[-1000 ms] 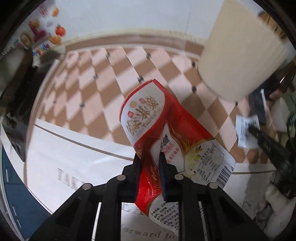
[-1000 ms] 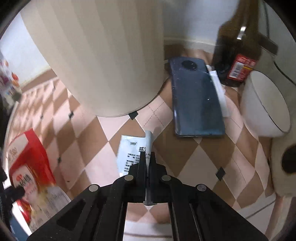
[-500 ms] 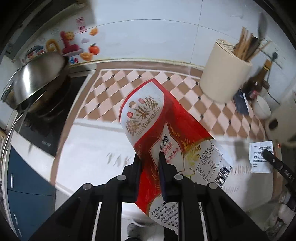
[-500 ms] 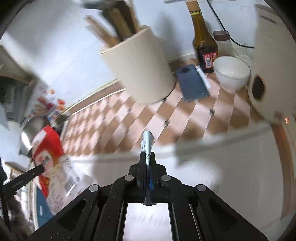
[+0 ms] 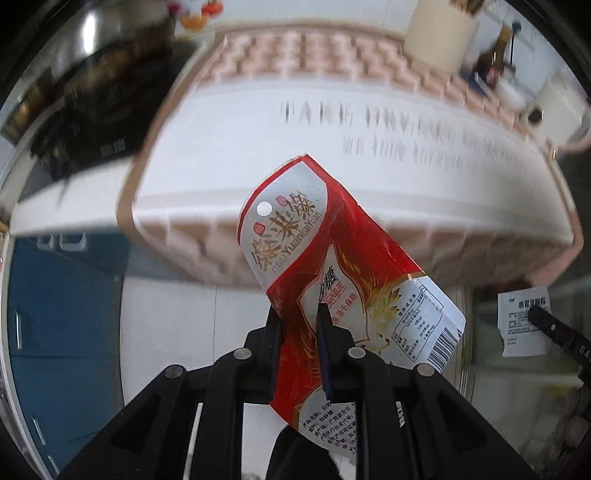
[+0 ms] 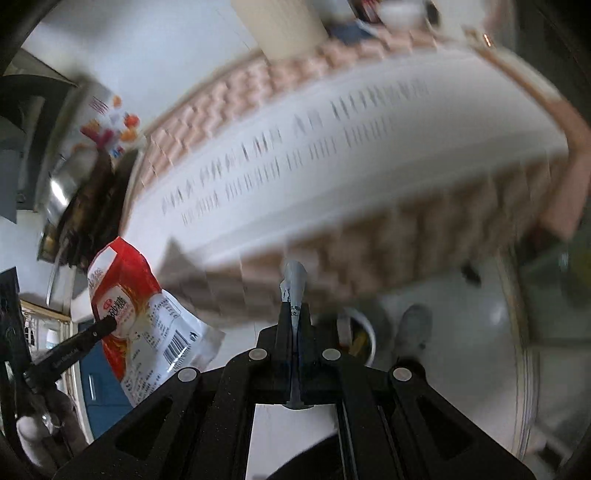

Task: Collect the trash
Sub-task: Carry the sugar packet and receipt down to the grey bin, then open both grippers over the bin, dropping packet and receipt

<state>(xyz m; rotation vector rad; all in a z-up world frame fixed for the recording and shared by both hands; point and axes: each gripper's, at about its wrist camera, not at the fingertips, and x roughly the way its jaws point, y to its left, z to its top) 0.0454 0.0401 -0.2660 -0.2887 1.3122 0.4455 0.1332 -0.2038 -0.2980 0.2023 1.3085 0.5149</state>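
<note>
While both pieces of trash are held tight, they have been lifted away from the counter. The red sugar bag point(image 5: 332, 273) is pinched in the closed jaws of the left gripper point(image 5: 298, 317), and it sticks up toward 12 o'clock. The small paper packet point(image 6: 293, 291) is squeezed flat between the shut jaws of the right gripper point(image 6: 294, 314). A second ago the packet was being picked off the checked cloth beside the phone; now it hangs in the air. Farther off, the counter point(image 5: 332, 177) is seen blurred from its front edge, so the grippers have been pulled back and down. At 1 o'clock, well apart, the cream utensil holder point(image 5: 439, 33) is left behind. A white bin point(image 6: 360, 332) is seen on the floor just past the right gripper. It is judged that dropping the trash there comes next.
</note>
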